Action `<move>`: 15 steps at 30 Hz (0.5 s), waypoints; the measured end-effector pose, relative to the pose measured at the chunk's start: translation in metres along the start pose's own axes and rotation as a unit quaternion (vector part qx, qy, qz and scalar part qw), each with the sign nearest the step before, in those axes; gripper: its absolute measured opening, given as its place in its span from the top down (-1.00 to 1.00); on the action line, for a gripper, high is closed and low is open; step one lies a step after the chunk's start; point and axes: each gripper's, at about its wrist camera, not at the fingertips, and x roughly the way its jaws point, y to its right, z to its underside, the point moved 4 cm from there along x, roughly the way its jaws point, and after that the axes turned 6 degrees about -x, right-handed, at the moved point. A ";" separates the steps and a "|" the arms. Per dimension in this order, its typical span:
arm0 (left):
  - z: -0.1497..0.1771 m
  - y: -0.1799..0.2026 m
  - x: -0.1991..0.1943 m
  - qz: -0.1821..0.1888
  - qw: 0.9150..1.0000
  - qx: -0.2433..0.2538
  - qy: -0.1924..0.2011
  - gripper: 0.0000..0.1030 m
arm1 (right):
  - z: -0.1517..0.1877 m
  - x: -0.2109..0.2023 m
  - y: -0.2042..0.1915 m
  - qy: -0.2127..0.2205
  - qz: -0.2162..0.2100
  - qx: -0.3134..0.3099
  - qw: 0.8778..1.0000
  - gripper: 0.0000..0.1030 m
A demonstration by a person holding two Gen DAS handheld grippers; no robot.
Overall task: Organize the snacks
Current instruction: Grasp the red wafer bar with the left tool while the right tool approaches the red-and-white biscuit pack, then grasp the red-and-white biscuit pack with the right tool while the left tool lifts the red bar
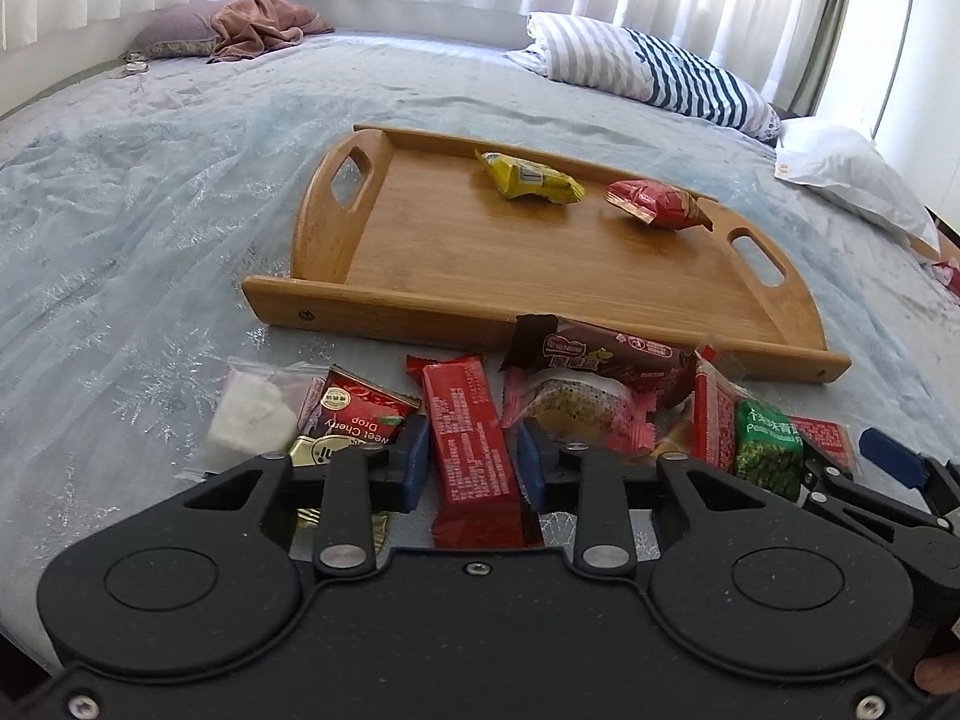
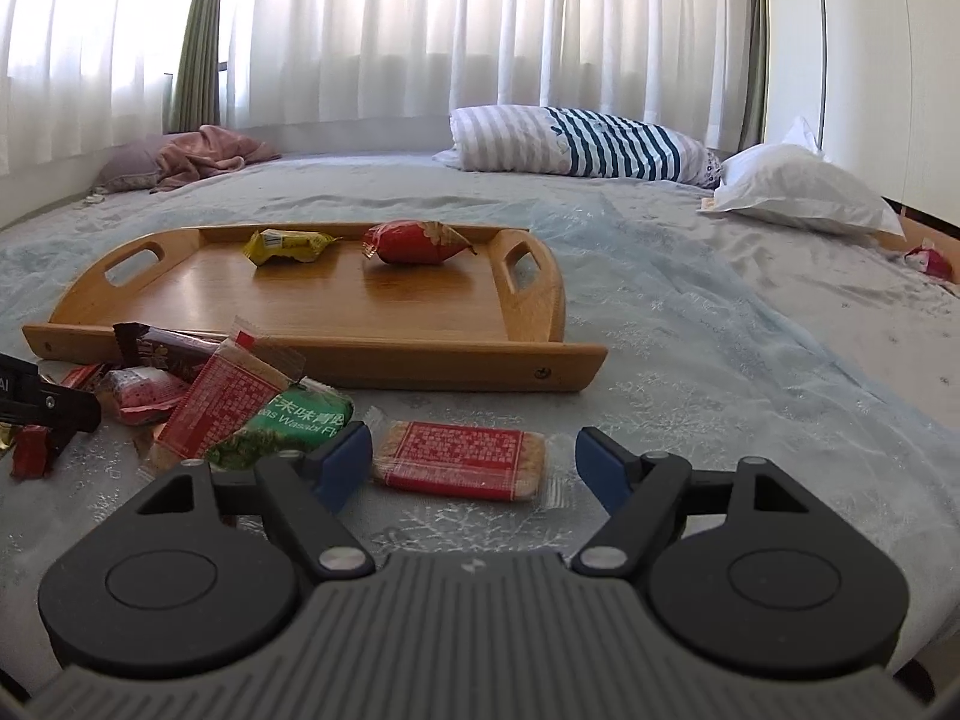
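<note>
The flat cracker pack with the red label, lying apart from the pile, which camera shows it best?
The right wrist view: the cracker pack lies whole and unobstructed between the open right gripper fingers. In the left wrist view only part of its red label shows at the pile's right edge, behind the green pea packet.

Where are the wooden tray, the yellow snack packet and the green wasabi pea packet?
wooden tray [image 1: 384, 315]: left wrist view, near front wall.
yellow snack packet [image 1: 528, 177]: left wrist view, wrapper middle.
green wasabi pea packet [image 2: 288, 426]: right wrist view, printed face.

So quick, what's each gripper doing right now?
Left gripper: closed on the red snack bar.
Right gripper: open around the cracker pack, not gripping it.
</note>
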 end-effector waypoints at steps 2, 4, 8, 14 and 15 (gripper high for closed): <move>0.000 0.000 -0.001 0.000 1.000 0.001 0.001 0.48 | 0.000 0.002 0.002 -0.009 0.001 0.012 1.000 -0.66; -0.001 0.000 -0.002 -0.002 1.000 0.004 0.004 0.49 | 0.000 0.003 0.004 -0.018 -0.002 0.026 1.000 -0.67; -0.001 0.002 -0.003 -0.007 1.000 0.013 0.006 0.49 | -0.002 0.007 0.007 -0.035 -0.008 0.045 0.998 -0.67; 0.001 0.003 -0.005 -0.008 1.000 0.017 0.007 0.50 | -0.003 0.005 0.005 -0.039 -0.008 0.031 0.999 -0.53; 0.000 0.004 -0.005 -0.007 1.000 0.018 0.007 0.50 | -0.004 0.005 0.007 -0.040 -0.014 0.032 0.999 -0.47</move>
